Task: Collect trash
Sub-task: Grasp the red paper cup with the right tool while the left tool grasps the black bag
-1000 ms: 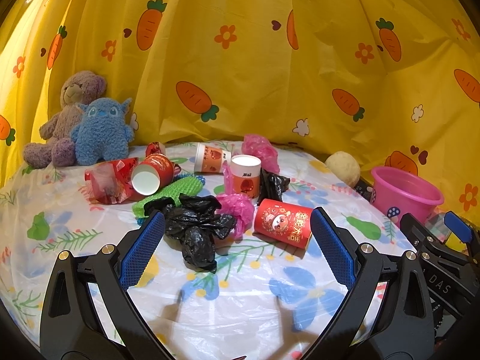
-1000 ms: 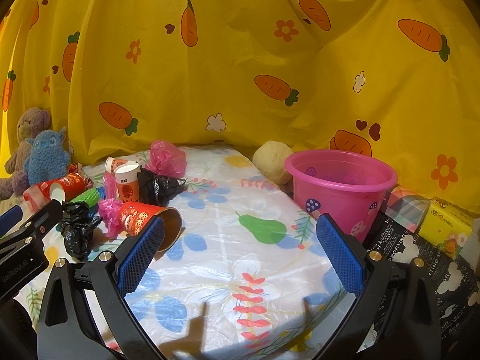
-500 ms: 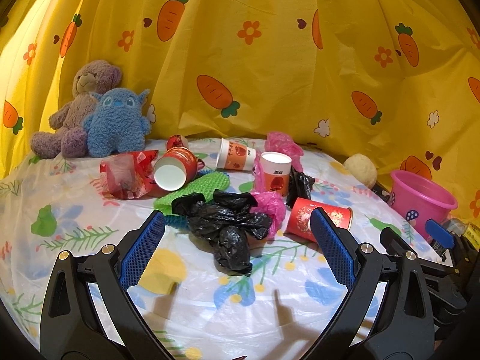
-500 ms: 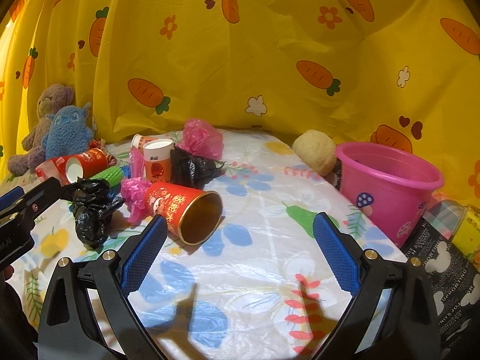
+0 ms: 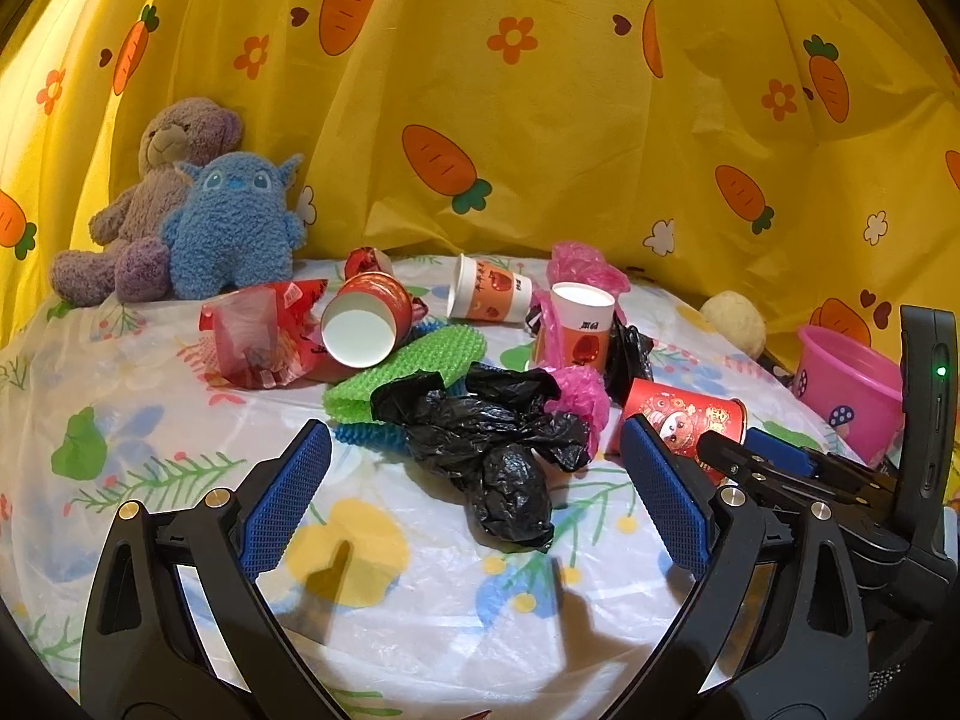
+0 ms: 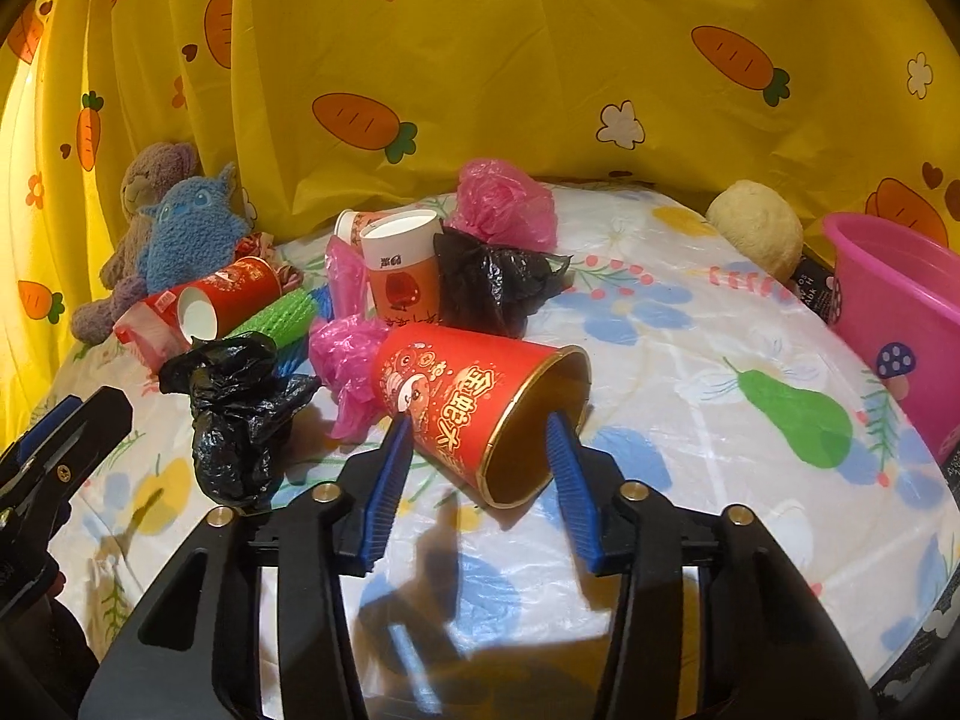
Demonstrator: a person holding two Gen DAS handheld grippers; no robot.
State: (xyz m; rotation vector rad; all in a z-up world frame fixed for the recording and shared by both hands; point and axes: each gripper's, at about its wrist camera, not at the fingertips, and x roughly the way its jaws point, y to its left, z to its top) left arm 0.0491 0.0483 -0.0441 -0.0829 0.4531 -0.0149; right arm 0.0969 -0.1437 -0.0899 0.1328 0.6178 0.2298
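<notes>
A yellow carrot-print curtain (image 6: 540, 60) hangs behind a table under a glossy fruit-print cloth (image 6: 690, 360). My left gripper (image 5: 474, 498) stands wide and empty before a crumpled black plastic bag (image 5: 492, 450). My right gripper (image 6: 480, 450) has just been closing on the tipped red paper cup (image 6: 474, 402) with a gold rim, one finger outside its wall, one inside its empty mouth; I cannot tell whether the pads press yet. Next, I judge: clamp, lift, carry right to the pink plastic bucket (image 6: 900, 312), whose inside is hidden.
</notes>
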